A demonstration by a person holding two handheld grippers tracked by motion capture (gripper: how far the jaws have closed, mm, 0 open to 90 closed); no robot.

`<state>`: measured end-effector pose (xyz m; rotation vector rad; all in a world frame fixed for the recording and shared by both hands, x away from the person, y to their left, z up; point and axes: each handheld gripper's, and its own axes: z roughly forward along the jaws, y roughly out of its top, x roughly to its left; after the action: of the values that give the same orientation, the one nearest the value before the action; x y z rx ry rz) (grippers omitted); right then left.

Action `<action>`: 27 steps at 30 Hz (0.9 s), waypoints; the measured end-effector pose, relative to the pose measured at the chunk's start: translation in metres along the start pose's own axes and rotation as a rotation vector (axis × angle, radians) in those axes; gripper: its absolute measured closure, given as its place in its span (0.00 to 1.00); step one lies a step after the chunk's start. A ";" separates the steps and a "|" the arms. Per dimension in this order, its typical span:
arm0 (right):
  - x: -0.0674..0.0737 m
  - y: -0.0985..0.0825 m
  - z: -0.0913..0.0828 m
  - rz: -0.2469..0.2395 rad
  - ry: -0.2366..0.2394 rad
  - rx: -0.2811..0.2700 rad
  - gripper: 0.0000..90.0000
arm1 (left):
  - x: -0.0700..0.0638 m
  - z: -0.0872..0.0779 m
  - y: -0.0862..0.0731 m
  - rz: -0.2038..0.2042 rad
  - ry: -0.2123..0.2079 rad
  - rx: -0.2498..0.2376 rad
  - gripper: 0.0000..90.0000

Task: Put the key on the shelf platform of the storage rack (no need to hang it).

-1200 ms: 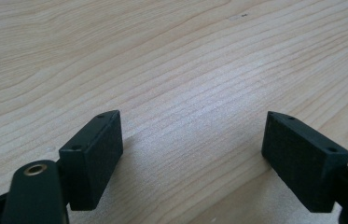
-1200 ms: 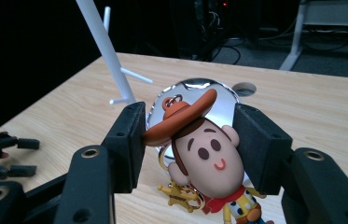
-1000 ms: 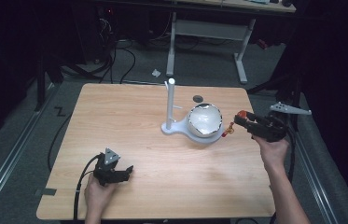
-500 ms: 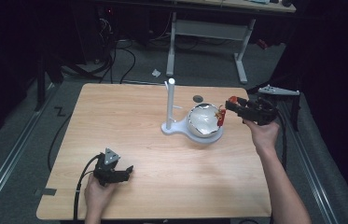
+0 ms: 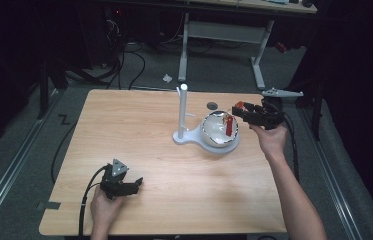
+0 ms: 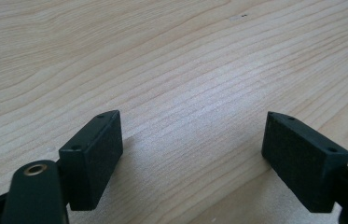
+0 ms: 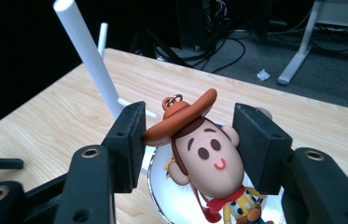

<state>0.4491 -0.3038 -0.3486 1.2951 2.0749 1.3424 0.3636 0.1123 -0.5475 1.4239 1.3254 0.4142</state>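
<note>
Gripping a cowboy figure (image 7: 204, 158) by its head, right tongs (image 7: 188, 140); left tongs (image 6: 195, 154) gape.

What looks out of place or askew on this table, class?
The cowboy figure keychain hangs tilted above the silver bowl, clamped by its head in the right gripper, not hung on the white stand. Nothing is spilled or damaged.
</note>
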 end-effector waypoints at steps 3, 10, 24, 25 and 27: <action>0.000 -0.001 0.005 0.000 -0.003 0.013 0.52 | 0.000 0.000 0.000 0.000 0.000 0.000 0.23; -0.002 -0.005 0.015 0.007 -0.001 0.035 0.51 | 0.000 0.000 0.000 0.000 -0.001 0.002 0.23; -0.003 -0.014 0.039 0.010 -0.013 0.106 0.51 | 0.000 0.000 0.000 0.000 -0.001 0.002 0.23; -0.004 -0.014 0.041 0.010 -0.014 0.112 0.51 | 0.000 0.000 0.000 0.000 -0.001 0.002 0.23; -0.004 -0.016 0.044 0.012 -0.015 0.117 0.51 | 0.000 0.000 0.000 0.000 -0.001 0.002 0.23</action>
<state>0.4735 -0.2858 -0.3842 1.3624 2.1676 1.2275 0.3636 0.1124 -0.5474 1.4253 1.3252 0.4120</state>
